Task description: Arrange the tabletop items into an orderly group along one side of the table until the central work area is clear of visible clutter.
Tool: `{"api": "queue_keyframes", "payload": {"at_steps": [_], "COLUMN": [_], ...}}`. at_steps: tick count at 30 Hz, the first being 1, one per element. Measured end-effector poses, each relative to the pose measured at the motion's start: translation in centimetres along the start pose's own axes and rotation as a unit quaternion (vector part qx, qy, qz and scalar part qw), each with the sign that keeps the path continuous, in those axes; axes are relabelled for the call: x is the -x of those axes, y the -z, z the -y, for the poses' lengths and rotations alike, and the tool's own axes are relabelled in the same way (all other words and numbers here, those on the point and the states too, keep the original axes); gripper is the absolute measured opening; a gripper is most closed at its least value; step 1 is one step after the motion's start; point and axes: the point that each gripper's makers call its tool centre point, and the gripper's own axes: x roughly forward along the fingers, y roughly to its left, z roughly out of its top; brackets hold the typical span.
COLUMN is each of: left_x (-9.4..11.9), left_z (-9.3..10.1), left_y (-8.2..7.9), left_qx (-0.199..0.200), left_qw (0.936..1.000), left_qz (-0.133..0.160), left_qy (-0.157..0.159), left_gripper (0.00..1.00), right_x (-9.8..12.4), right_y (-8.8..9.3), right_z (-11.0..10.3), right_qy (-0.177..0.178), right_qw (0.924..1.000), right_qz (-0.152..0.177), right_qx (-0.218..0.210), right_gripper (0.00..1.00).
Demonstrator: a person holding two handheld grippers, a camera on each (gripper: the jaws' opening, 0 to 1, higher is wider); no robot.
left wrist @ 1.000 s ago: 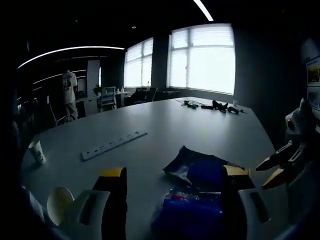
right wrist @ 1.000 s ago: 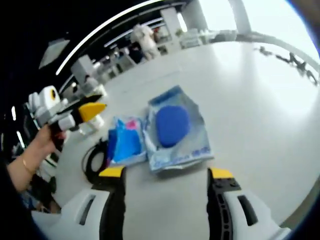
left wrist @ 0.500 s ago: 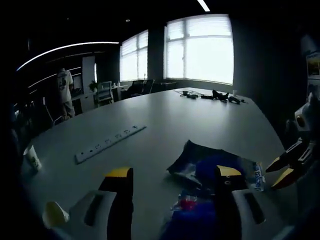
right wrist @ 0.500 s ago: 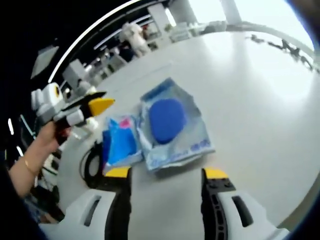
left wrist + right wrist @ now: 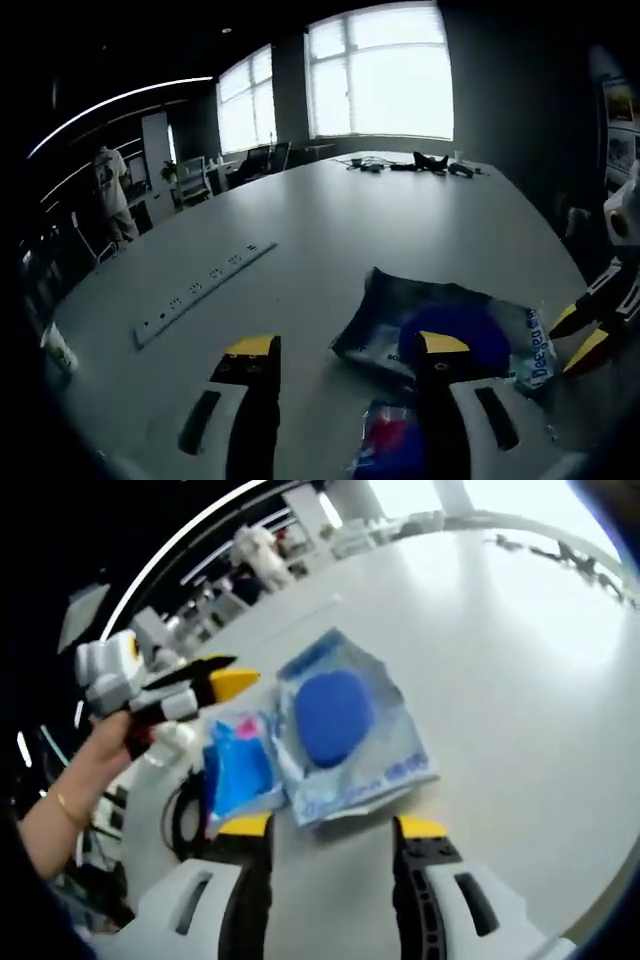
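Dim office around a long white table

Bright windows [image 5: 380, 70] fill the far wall, and a curved ceiling light strip [image 5: 115, 100] arcs over the left side. A person in a white top [image 5: 108, 185] stands at the far left near office chairs [image 5: 195, 175]; the same person [image 5: 255, 550] appears beyond the table in the right gripper view. A wall poster [image 5: 620, 105] hangs at the right.

Beyond the yellow-tipped fingers [image 5: 422, 827], a pale blue packet [image 5: 345, 740] bears a deep blue disc; beside it, a bright blue-and-pink pack [image 5: 237, 768] on the white bench [image 5: 520, 670].
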Motion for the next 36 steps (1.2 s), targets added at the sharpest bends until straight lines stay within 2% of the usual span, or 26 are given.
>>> {"api": "queue_keyframes", "payload": {"at_steps": [10,18,24,29,31,36], "left_x": [-2.3,-3.8,-4.7,-4.8,-5.0,-5.1], "left_z": [-0.5,-0.1,0.2,0.7,0.8,1.0], "left_y": [0.7,1.4,1.9,2.0,2.1,2.4], "left_qx": [-0.026,-0.034,-0.067,-0.083,-0.100,-0.105], "left_qw": [0.9991,0.9978,0.9946,0.9922,0.9901,0.9887], "left_qz": [-0.032,-0.049,-0.067,-0.076,-0.080,-0.087], "left_qy": [0.012,0.030,0.043,0.054,0.058,0.061], "left_gripper": [0.43,0.33,0.24,0.13,0.12,0.08], "right_x": [-0.6,-0.7,-0.7,-0.9,-0.9,-1.2], "right_y": [0.1,0.1,0.1,0.3,0.3,0.7], "right_z": [-0.2,0.3,0.6,0.5,0.7,0.6], "right_qy": [-0.003,0.004,0.007,-0.004,-0.004,-0.023], "right_qw": [0.9999,0.9999,0.9997,0.9988,0.9987,0.9963], "right_qz": [-0.001,0.001,0.001,-0.002,-0.002,-0.003], "right_qx": [-0.011,-0.013,-0.022,-0.048,-0.052,-0.083], "right_gripper": [0.40,0.32,0.28,0.23,0.21,0.12]}}
